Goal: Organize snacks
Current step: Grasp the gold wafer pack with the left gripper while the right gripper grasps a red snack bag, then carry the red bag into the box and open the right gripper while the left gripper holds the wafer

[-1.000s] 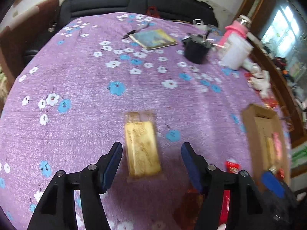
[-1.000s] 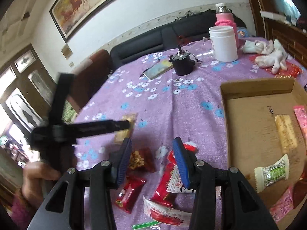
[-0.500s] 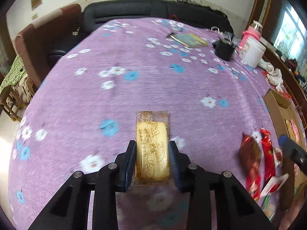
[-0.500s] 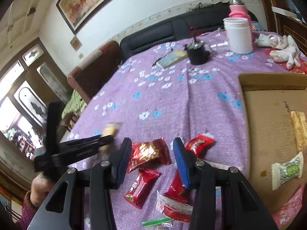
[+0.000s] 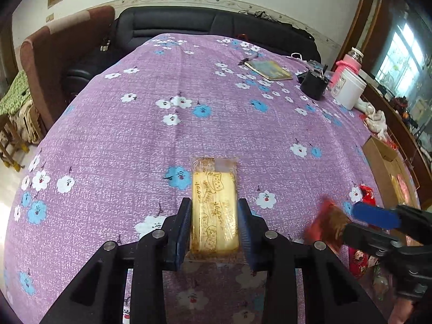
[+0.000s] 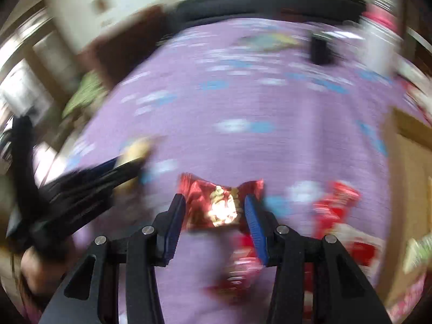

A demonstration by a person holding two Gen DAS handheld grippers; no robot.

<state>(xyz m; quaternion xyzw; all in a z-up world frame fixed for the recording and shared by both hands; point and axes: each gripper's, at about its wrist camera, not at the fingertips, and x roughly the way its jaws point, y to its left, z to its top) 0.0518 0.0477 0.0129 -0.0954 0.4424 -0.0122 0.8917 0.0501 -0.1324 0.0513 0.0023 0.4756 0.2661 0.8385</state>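
Red snacks (image 6: 334, 205) lie near the cardboard box (image 5: 383, 162) at the table's (image 5: 162, 135) right edge. The left gripper (image 5: 214, 226) clamps a yellow biscuit pack (image 5: 214, 205); the right gripper (image 6: 216, 216) grips a crinkled red packet (image 6: 218, 202).

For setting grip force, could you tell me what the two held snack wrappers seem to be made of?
Yellow biscuit pack in the left gripper: likely clear glossy plastic film, biscuit showing through. Red packet in the right gripper: probably metallic foil, bright glare and creases, though blurred.

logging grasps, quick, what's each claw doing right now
Left claw: shut on the yellow biscuit pack.
Right claw: shut on the red snack packet.
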